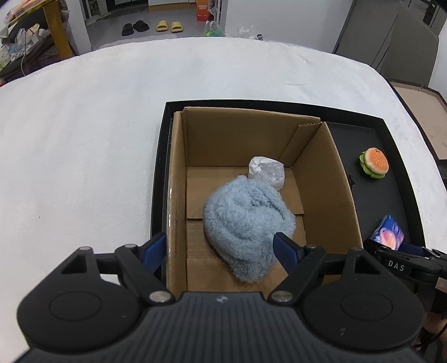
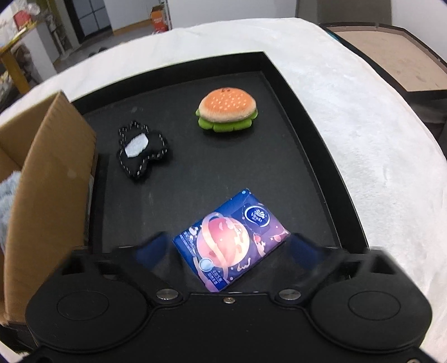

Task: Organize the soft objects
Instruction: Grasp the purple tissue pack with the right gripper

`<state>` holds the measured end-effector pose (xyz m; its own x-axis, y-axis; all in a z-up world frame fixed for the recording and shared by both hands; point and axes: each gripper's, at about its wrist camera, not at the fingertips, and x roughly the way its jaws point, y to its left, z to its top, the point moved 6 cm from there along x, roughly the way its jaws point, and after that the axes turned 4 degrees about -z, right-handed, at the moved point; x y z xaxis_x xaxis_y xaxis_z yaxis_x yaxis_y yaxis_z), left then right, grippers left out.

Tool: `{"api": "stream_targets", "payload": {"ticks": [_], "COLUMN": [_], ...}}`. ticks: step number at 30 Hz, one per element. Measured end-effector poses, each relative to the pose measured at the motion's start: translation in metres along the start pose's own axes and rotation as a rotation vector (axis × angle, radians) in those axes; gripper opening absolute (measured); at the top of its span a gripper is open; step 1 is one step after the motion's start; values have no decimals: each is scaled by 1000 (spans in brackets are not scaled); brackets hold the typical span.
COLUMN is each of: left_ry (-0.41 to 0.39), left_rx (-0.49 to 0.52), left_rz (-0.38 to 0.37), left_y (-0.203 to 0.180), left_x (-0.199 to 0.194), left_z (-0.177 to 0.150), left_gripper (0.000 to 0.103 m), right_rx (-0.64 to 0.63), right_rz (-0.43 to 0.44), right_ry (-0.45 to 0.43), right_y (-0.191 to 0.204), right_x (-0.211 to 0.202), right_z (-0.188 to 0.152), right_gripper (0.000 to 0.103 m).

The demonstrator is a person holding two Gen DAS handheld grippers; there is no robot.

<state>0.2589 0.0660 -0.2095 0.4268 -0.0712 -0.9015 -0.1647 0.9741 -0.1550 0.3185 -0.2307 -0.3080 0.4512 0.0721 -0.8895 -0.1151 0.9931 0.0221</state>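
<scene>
Left gripper poised above the near end of the cardboard box, jaws spread wide and clamped on nothing: left finger outside the box's left wall, right finger over the near edge of the fluffy light-blue cloth. Cloth bundled on the box floor, just ahead of the fingertips and between them. Beyond the cloth, touching its far side, a crinkled clear plastic bag near the box's far right corner. Box seated in the left part of a black tray, itself on a white padded surface. Right gripper over the tray's open right part, jaws apart, blurred, one finger on either side of a blue tissue pack printed with a pink planet; cannot tell whether the pads touch it, a gap visible at both sides, pack lying flat on the tray floor. Ahead of the right gripper and to its left, a small black plush toy with white stitching, close to the box's outer wall. Farther ahead, slightly right, a plush hamburger, well apart from the pack and from the black toy. Slippers on the floor far beyond the left gripper.
</scene>
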Motion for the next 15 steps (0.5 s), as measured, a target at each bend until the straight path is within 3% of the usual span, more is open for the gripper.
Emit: {"api": "stream_targets", "payload": {"ticks": [4, 15], "left_ry": [-5, -17], "left_rx": [13, -25], "left_rz": [7, -19], "left_y": [-3, 5], "left_x": [-1, -11], "left_z": [1, 1], "left_gripper": [81, 81], "right_rx": [4, 6], "right_rz": [2, 14], "right_ry": [-3, -54], "right_y": [-3, -9], "right_x": [-4, -33], "right_z": [1, 10], "right_gripper": [67, 64]}}
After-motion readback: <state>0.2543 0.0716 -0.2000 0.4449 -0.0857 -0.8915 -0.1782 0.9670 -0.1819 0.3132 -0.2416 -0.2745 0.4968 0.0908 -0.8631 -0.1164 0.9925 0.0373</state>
